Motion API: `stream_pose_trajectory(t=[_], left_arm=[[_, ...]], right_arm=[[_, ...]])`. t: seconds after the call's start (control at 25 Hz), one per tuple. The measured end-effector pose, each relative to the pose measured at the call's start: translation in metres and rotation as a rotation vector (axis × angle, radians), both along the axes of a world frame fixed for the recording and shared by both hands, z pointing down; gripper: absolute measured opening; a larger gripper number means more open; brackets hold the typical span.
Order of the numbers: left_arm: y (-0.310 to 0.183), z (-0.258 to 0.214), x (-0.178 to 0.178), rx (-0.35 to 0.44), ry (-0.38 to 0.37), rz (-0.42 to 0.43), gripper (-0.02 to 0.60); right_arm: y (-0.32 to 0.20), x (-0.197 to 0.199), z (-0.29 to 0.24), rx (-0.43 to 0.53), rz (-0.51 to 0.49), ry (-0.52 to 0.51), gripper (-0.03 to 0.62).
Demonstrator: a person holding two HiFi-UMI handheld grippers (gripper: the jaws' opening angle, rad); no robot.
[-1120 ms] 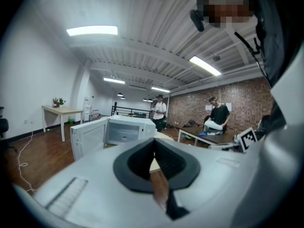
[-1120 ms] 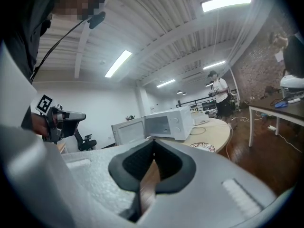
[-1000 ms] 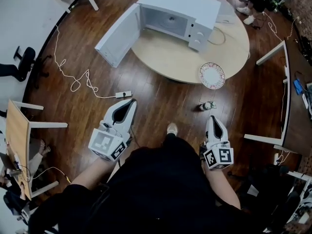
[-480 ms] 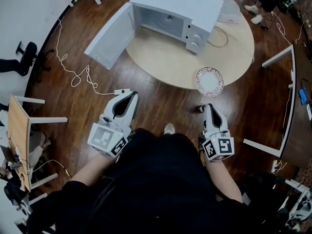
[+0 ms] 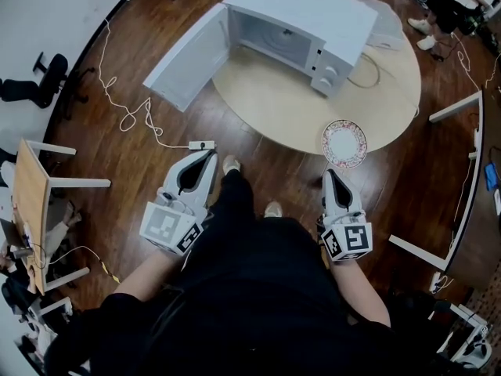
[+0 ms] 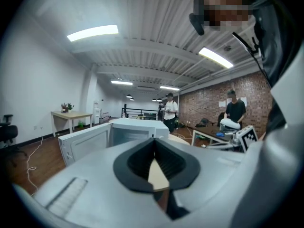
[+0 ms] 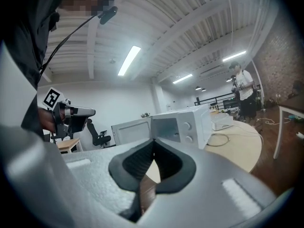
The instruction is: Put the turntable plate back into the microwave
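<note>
Head view: plate (image 5: 344,142) lies flat on the table (image 5: 274,108) at its near edge, apart from the microwave (image 5: 301,22), which stands further back on the same table. Microwave door (image 5: 188,57) swung wide open. Right gripper (image 5: 329,175) over the floor, near the plate, jaws pressed together, empty. Left gripper (image 5: 208,157) well left of the plate, jaws likewise together, empty.
</note>
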State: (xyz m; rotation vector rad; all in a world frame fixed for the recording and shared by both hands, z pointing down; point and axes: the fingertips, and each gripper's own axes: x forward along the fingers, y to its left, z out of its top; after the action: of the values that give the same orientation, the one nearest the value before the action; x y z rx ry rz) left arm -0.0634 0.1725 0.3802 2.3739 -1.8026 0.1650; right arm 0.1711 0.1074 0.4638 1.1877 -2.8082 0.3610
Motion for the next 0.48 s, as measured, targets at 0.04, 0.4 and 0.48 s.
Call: stream_pose_trajectory(t=[0.04, 0.4, 0.48], left_arm=[[-0.001, 0.003, -0.002, 0.0, -0.003, 0.003, 0.005], [-0.055, 0.002, -0.02, 0.038, 0.027, 0.073, 0.005], [-0.071, 0.001, -0.029, 0.041, 0.046, 0.083, 0.005]], right_arm=[[-0.001, -0.003, -0.001, 0.013, -0.008, 0.009, 0.002], [-0.031, -0.016, -0.002, 0.044, 0.03, 0.068, 0.002], [-0.036, -0.023, -0.002, 0.048, 0.04, 0.08, 0.002]])
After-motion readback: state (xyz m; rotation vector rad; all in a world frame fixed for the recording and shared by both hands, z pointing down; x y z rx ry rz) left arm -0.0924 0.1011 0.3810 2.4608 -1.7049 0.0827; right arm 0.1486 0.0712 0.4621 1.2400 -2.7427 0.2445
